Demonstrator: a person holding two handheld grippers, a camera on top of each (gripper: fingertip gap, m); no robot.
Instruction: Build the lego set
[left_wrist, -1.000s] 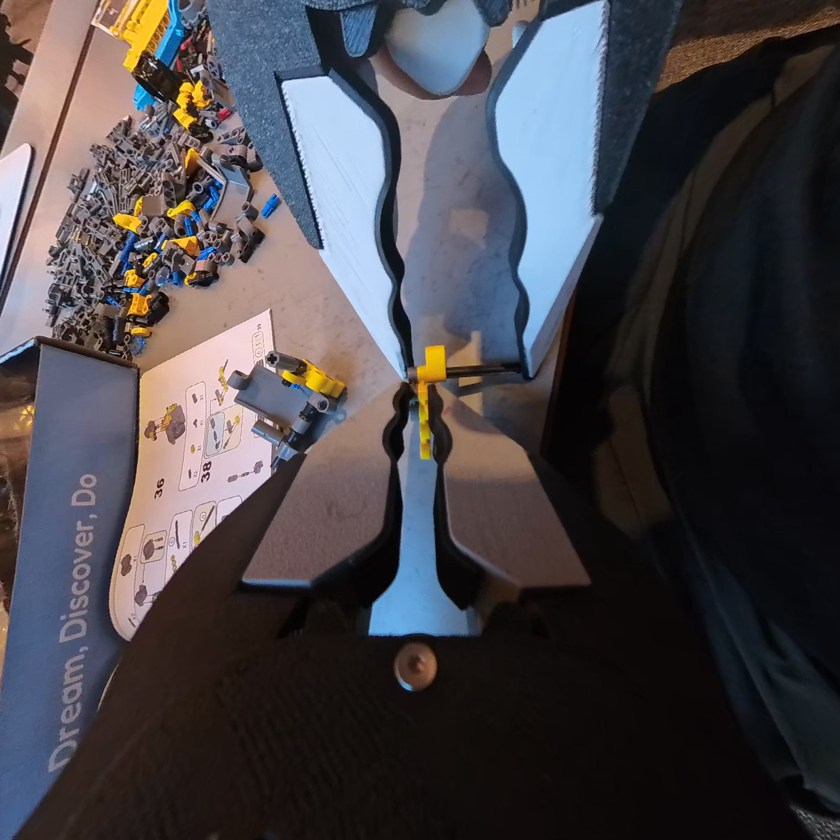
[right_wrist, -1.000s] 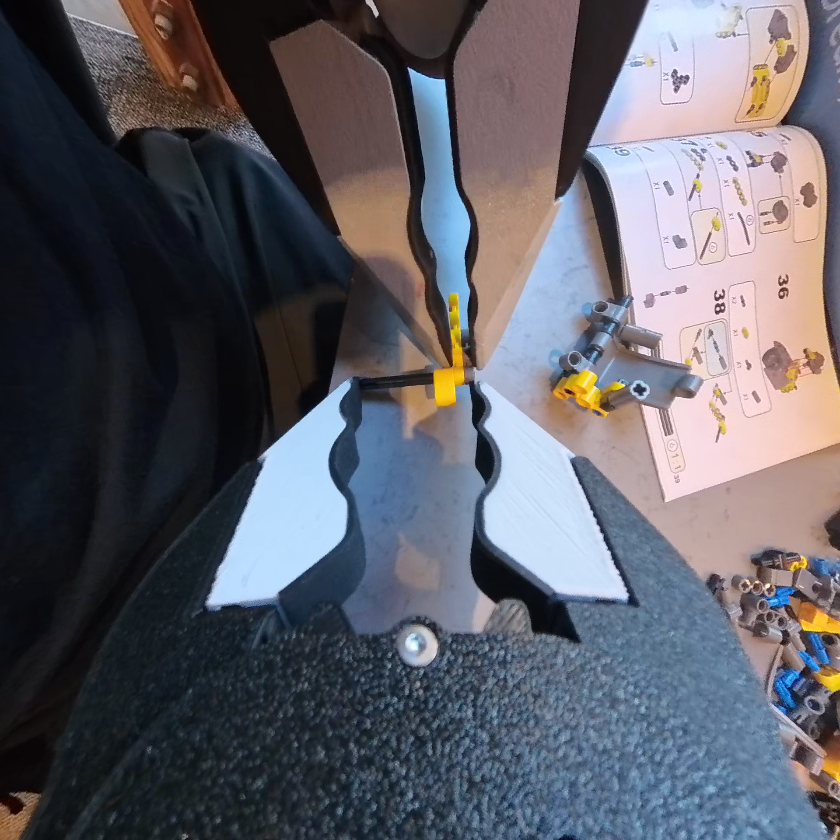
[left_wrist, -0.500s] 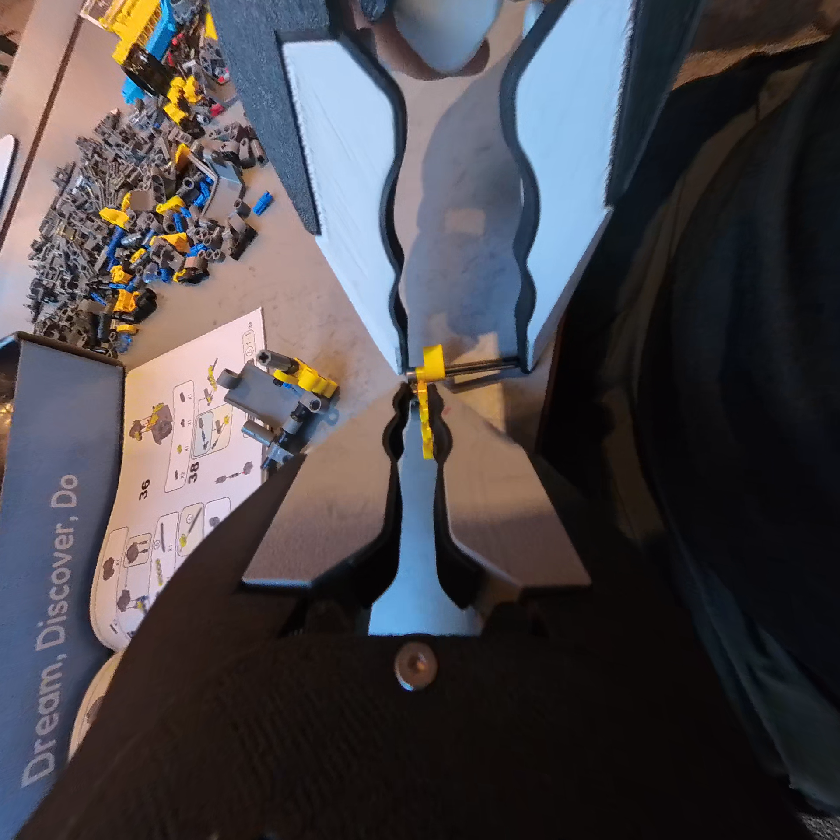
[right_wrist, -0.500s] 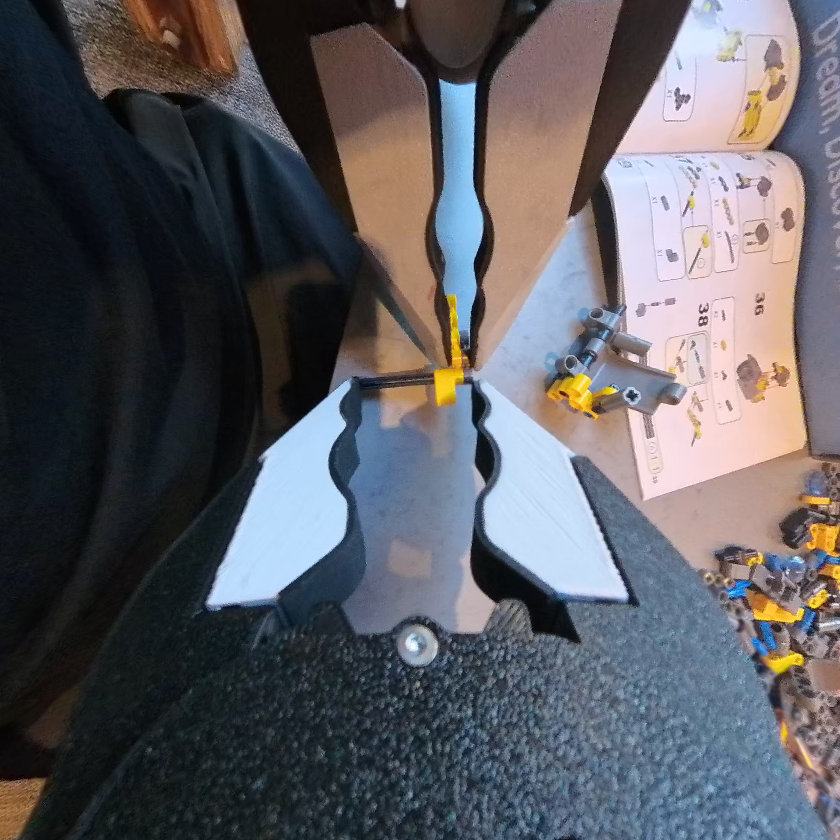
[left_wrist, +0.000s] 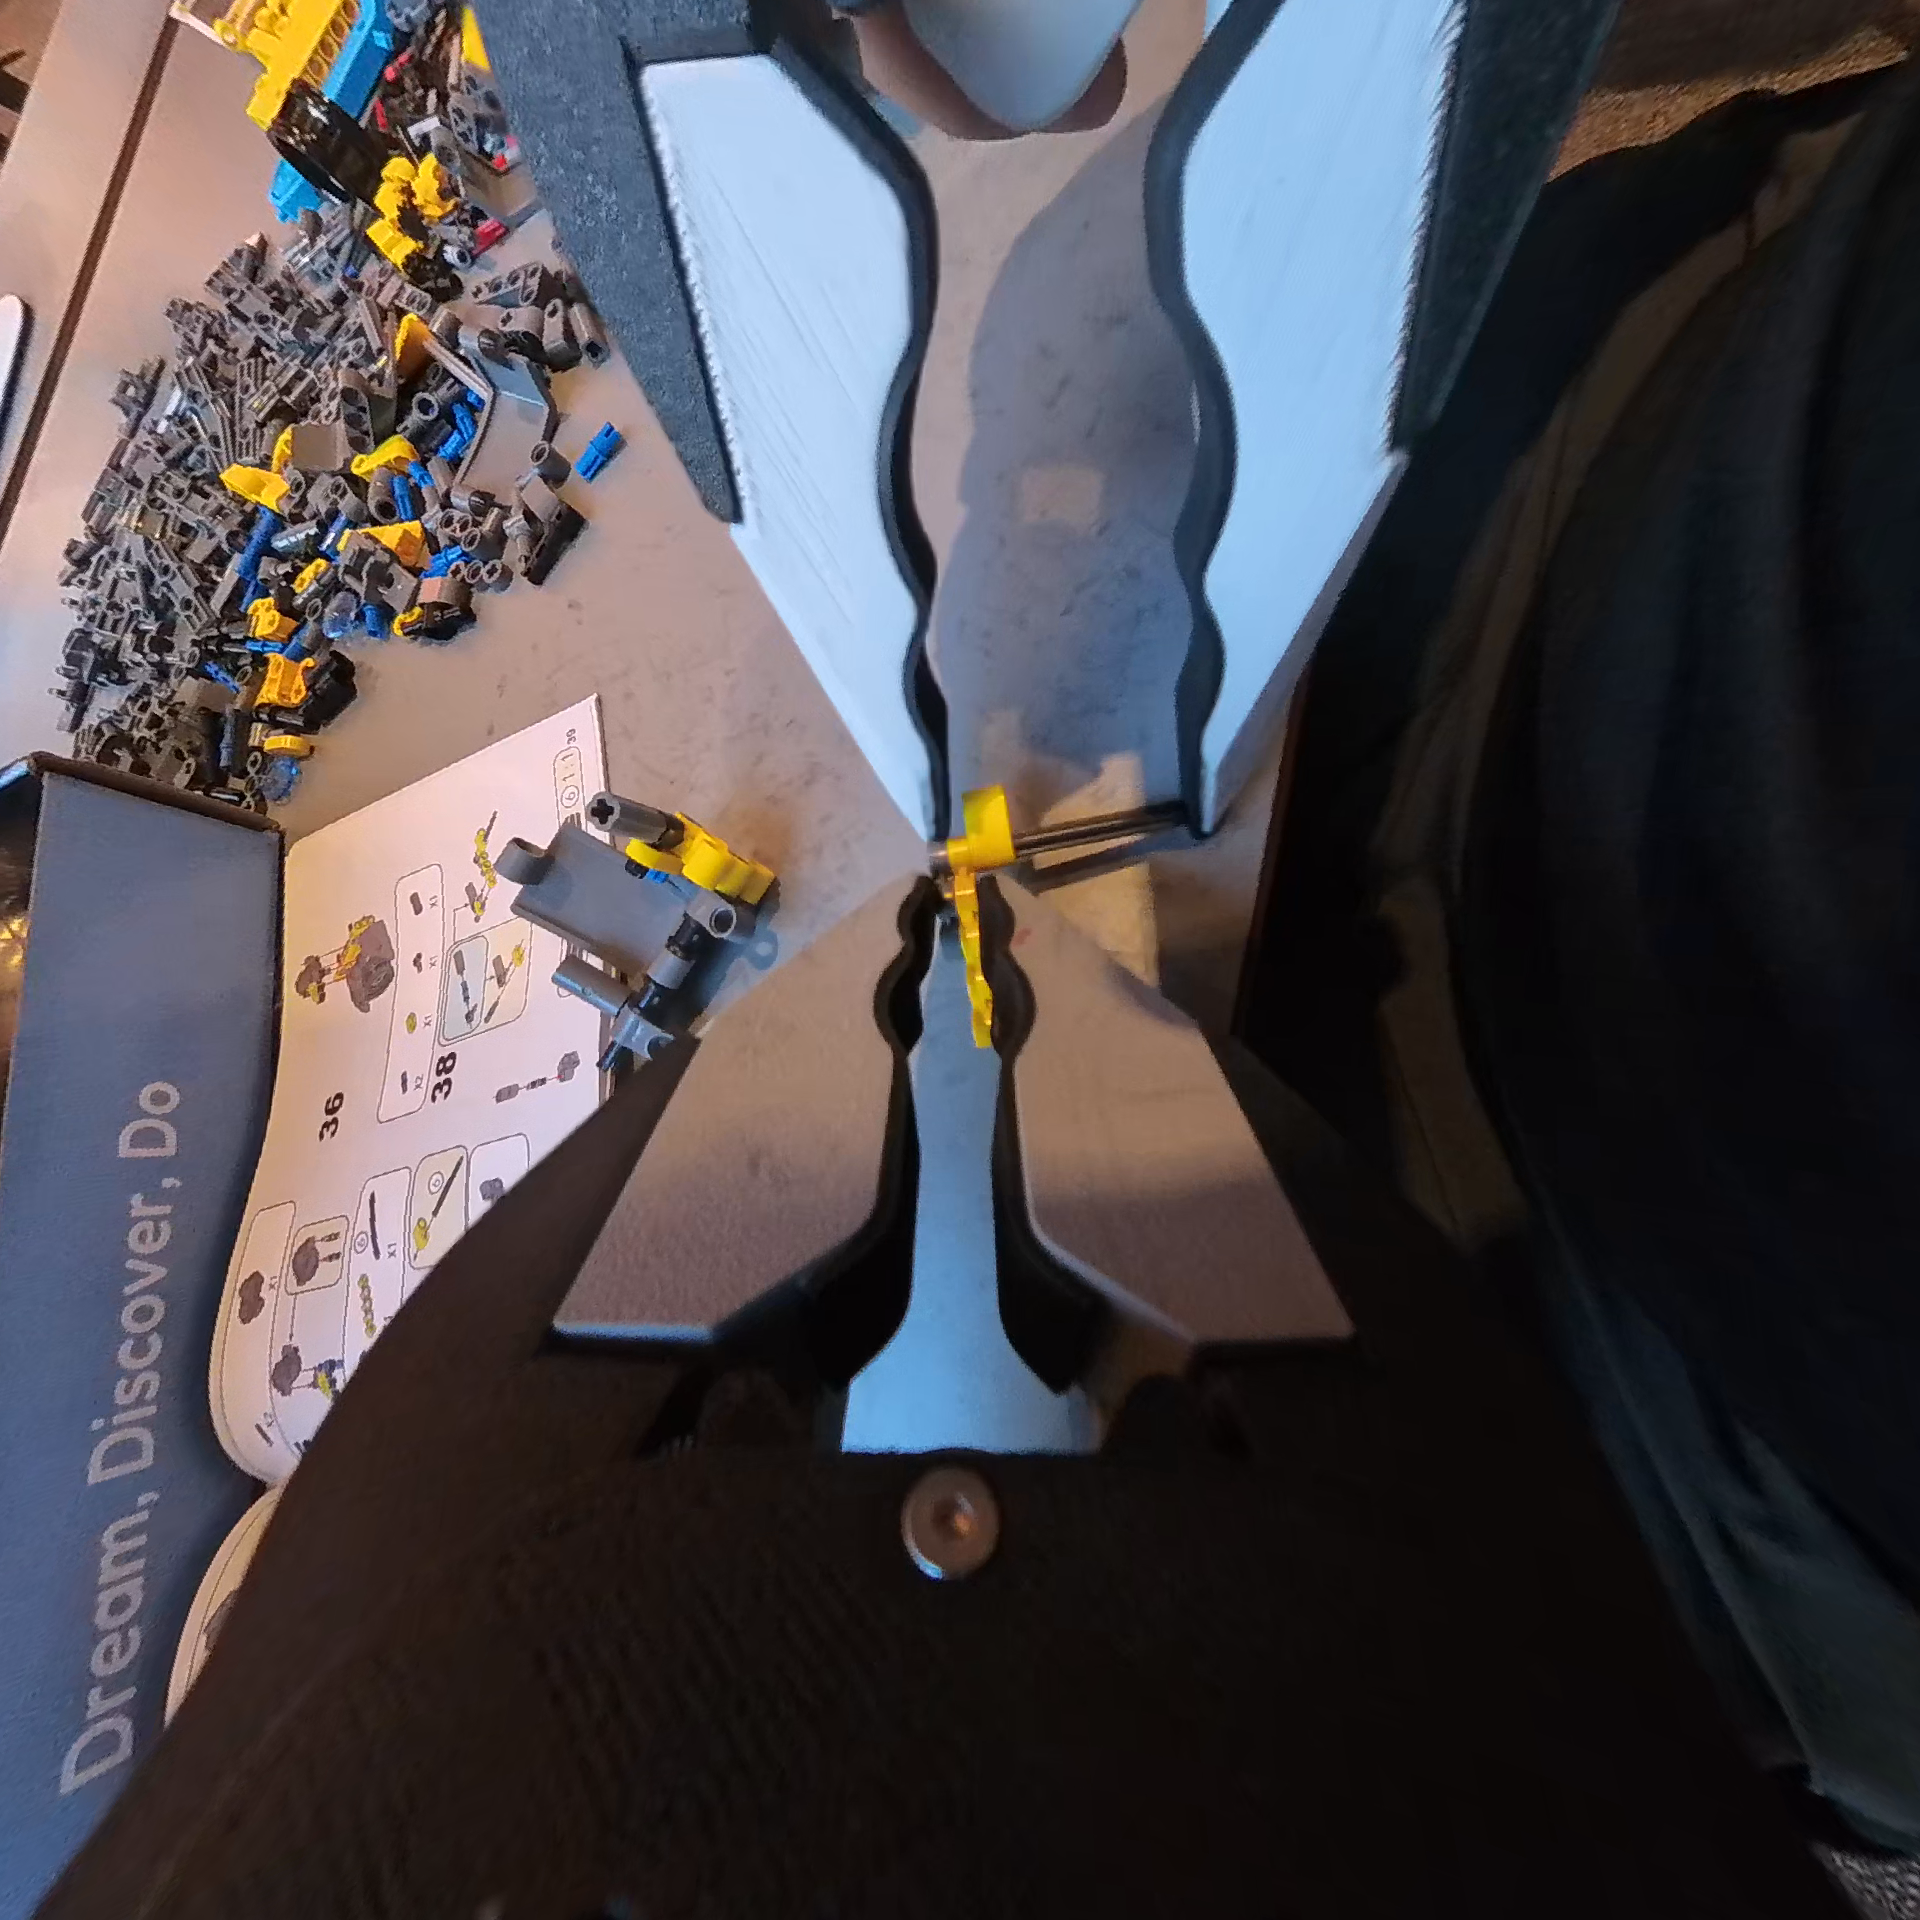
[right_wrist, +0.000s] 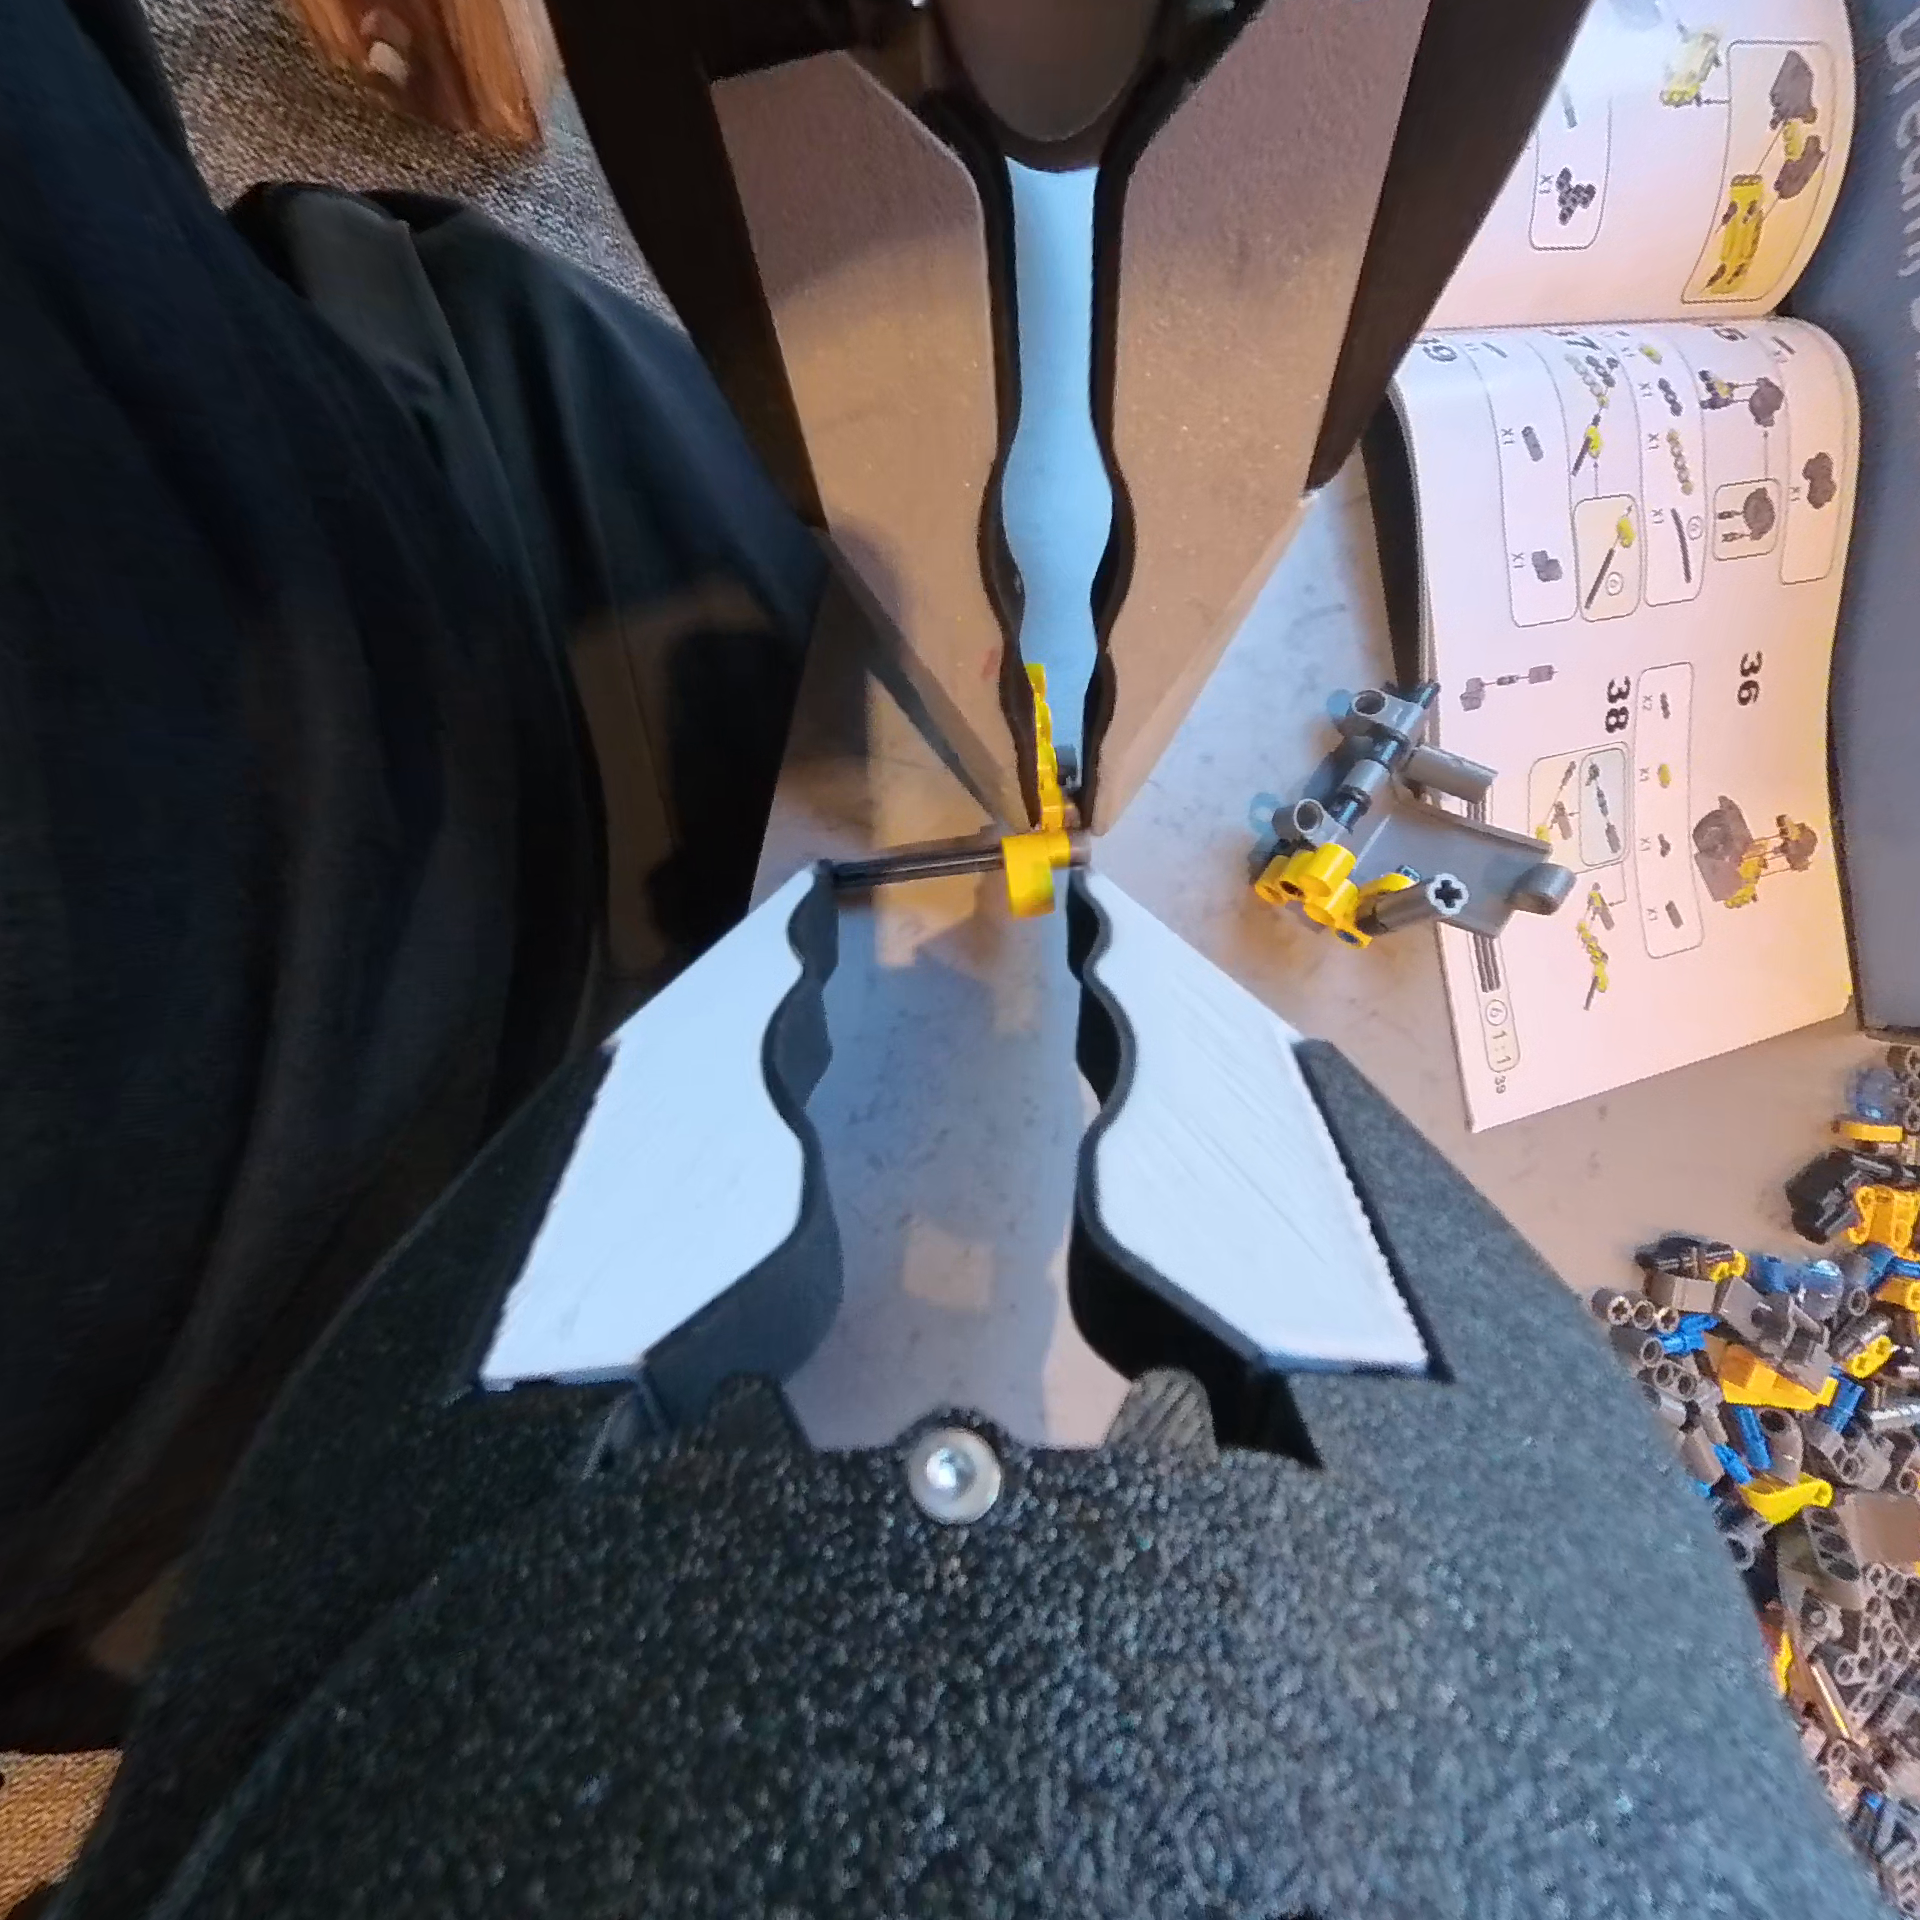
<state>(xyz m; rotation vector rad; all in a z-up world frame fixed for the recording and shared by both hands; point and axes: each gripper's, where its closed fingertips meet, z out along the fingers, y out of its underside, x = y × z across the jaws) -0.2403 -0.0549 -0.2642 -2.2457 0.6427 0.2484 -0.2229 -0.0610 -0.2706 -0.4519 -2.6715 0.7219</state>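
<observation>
Yellow plastic is what both tools meet on: the left gripper (left_wrist: 961, 914) is clamped on a thin yellow beam (left_wrist: 977, 971), its dark-lined fingers (left_wrist: 790, 1143) drawn close so only a narrow slit runs between them, the beam pinched at the very tips. At 12 o'clock of those tips in the left wrist view, a yellow connector (left_wrist: 982, 829) sits on a black axle (left_wrist: 1101, 826) that runs off toward 3 o'clock.

The right gripper (right_wrist: 951, 883) comes in from the opposite side, tip to tip with the left one. Its white-faced fingers (right_wrist: 686, 1174) stand clearly apart, and the black axle spans the gap between their tips (one end at the left fingertip, the connector end by the right fingertip); whether they actually press on its ends I cannot tell.

On the grey tabletop (left_wrist: 665, 644), at about 9 o'clock from the left gripper's tips, lies a small grey-and-yellow sub-assembly (left_wrist: 644, 914), partly on an open instruction booklet (left_wrist: 416, 1039). A heap of loose grey, blue and yellow parts (left_wrist: 301, 499) spreads at 10 o'clock, and a dark box (left_wrist: 125, 1195) lies at 8 o'clock. Dark clothing (right_wrist: 260, 727) fills the left of the right wrist view.
</observation>
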